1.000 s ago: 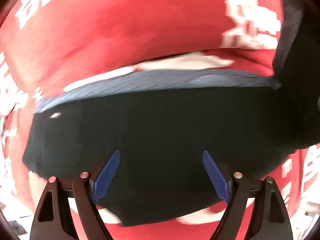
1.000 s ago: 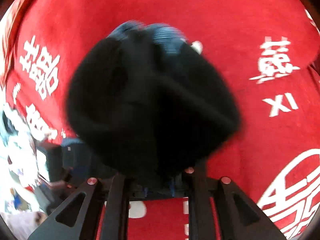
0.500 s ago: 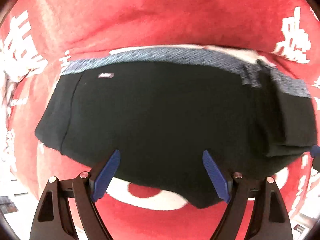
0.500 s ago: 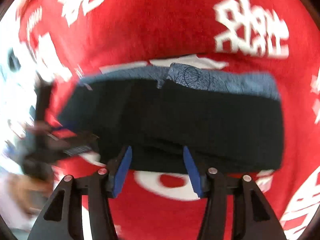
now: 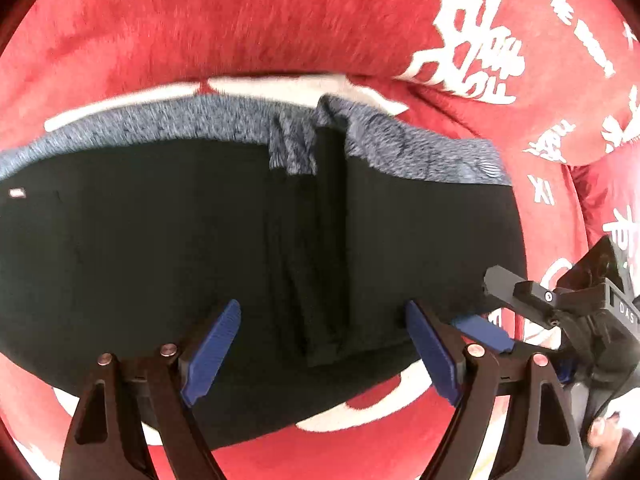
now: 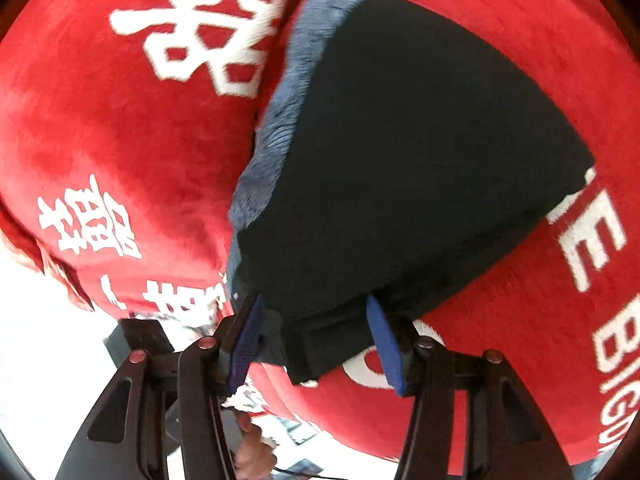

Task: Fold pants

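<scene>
The black pants [image 5: 180, 240] with a blue-grey waistband [image 5: 168, 124] lie folded on the red cloth [image 5: 240, 20]; a narrow doubled strip runs down their middle. My left gripper [image 5: 324, 344] is open, its blue pads [image 5: 212, 344] over the near edge of the pants, holding nothing. My right gripper [image 6: 316, 340] is open with its pads [image 6: 384, 344] straddling the near corner of the pants [image 6: 420, 168]. It also shows in the left wrist view [image 5: 532, 300] at the right edge of the pants.
The red cloth with white characters [image 6: 208, 40] covers the whole surface. Its near edge drops off to a bright floor [image 6: 48, 340] at the lower left of the right wrist view. A hand [image 6: 252, 452] shows below the right gripper.
My right gripper has let go of the bundled pants, laid them down folded and opened. Both grippers have drawn back to the near edge of the pants; the left stayed open.
</scene>
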Demonstrator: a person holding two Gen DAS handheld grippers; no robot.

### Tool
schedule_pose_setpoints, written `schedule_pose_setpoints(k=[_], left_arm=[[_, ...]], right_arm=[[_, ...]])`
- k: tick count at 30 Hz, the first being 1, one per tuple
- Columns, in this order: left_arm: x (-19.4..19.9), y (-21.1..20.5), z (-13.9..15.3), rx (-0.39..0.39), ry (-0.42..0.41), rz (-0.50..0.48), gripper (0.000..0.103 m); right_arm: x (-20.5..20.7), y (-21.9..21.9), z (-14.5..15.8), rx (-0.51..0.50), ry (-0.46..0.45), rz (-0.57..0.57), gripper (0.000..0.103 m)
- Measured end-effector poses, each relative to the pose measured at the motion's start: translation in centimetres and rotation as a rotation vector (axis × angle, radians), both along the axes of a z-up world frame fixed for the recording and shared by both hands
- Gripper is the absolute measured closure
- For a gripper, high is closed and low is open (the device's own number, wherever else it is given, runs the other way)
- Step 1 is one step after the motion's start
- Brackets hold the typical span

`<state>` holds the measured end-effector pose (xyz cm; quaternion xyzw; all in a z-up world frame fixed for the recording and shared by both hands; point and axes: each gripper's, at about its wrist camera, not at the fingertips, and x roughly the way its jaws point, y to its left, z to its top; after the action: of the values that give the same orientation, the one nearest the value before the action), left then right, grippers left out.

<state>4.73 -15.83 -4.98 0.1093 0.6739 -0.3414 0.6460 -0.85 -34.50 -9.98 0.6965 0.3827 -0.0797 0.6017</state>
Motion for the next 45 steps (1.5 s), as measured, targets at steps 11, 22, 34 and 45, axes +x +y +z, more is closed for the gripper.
schedule_pose_setpoints(k=[11,22,34,45], left_arm=[[-0.1,2.6,1.5,0.064,-0.110,0.000,0.017],[-0.2,3.1,1.1,0.094,-0.130,0.020,0.017],[0.8,5.5,3.4,0.104,-0.193,0.090,0.017],[0.1,1.9,5.0,0.075,-0.256,0.045,0.017]], right_arm=[[-0.4,0.3,-0.7,0.060,-0.005,0.041,0.085],[-0.1,0.8,-2.3,0.106,-0.041,-0.052,0.046],[0.6,2.3,-1.1,0.032,-0.009,0.039,0.088],[0.9,1.8,3.8,-0.091,-0.061,0.297,0.060]])
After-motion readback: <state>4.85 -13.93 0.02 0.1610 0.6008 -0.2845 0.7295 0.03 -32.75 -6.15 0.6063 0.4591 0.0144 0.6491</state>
